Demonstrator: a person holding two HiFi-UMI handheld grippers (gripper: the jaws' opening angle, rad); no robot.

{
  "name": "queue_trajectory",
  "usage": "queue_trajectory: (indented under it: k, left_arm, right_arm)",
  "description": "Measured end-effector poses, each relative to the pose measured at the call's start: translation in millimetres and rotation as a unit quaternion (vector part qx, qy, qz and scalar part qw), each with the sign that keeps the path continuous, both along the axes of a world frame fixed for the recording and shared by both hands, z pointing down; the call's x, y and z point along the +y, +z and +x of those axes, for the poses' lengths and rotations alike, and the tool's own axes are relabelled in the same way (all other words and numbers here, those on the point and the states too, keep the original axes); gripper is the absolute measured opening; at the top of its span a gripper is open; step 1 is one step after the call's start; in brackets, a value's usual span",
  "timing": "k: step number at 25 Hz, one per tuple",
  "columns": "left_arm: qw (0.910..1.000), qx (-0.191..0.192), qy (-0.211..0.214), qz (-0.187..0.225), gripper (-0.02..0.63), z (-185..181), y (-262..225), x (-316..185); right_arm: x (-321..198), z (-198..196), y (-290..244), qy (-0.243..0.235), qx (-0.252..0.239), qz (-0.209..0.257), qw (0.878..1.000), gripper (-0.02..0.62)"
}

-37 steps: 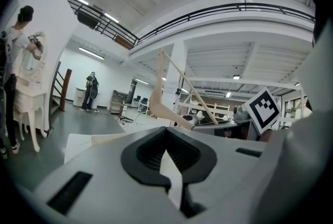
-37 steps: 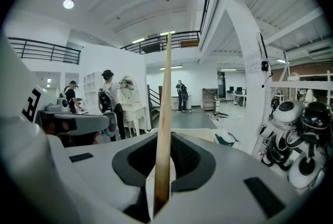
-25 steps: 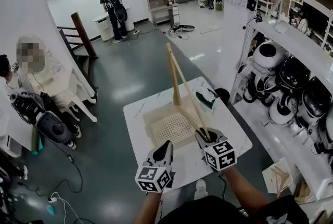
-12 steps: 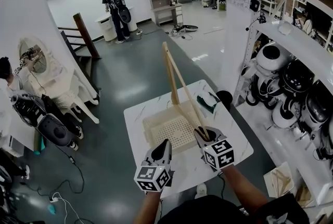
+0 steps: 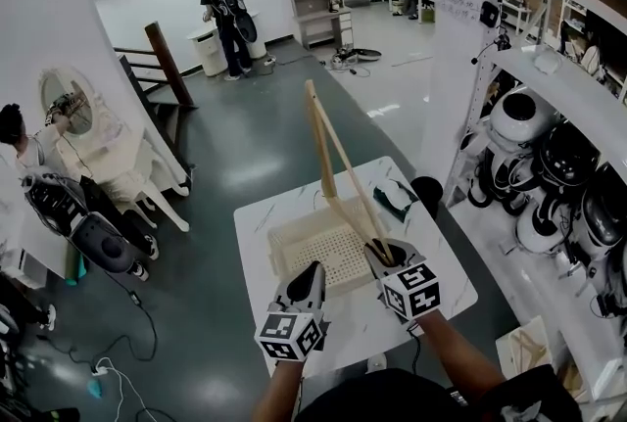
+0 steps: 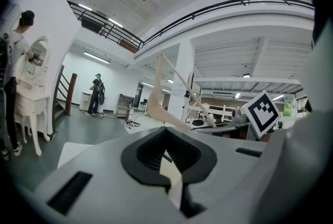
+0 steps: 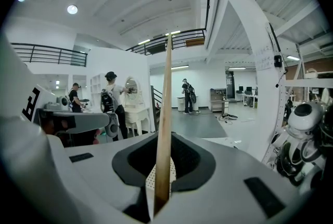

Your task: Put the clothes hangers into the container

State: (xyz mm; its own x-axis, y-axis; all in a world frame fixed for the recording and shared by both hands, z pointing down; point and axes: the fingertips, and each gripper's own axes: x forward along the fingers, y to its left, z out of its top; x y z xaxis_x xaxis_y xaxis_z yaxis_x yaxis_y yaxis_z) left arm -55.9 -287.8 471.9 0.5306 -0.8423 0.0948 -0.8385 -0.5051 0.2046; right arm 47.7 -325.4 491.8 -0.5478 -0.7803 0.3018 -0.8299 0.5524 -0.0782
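The right gripper (image 5: 384, 252) is holding a wooden clothes hanger (image 5: 320, 141), its fingers pinching one slim, pale limb that is running straight up between them in the right gripper view. The hanger is a flat, smooth, triangular frame. It is standing on end over the far right part of the container (image 5: 282, 258), well above the counter (image 5: 260, 214), with its top corner pointing up and away from the person. Whether its lower end is touching the container cannot be told.

The container is a shallow, cream plastic basket, rectangular, with a perforated floor and low walls, and it is sitting near the middle of the counter. The left gripper (image 5: 314, 269) is hovering at the container's near edge. Its fingers are standing close together with only a narrow slit between them, through which a cream sliver is showing, and they are gripping nothing.

The counter is white with faint grey veins and squared edges. A dark green and white object (image 5: 394, 200) is lying near its far right corner.

Glossy dark grey floor (image 5: 225, 165) is lying open to the left and beyond the counter. On the right, white shelving (image 5: 549, 87) crowded with rounded black-and-white shells is standing near the counter's edge, leaving less room there.
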Motion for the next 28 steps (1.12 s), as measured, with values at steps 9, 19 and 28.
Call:
queue_trajectory:
  k: [9,19,28]
  left_arm:
    - [0.9997,-0.002,-0.021,-0.007,0.005,6,5,-19]
    - [0.9992,-0.007,-0.037,-0.015,0.005,17,10,-32]
    - [0.9985,-0.007,-0.050,-0.023,0.005,23,16,-41]
  right_arm:
    - [-20,7,6,-0.017,-0.003,-0.008,1.000,0.064]
    - [-36,14,17,-0.038,-0.003,-0.017,0.999,0.064]
    - [-50,18,25,-0.055,0.002,-0.027,0.998,0.064]
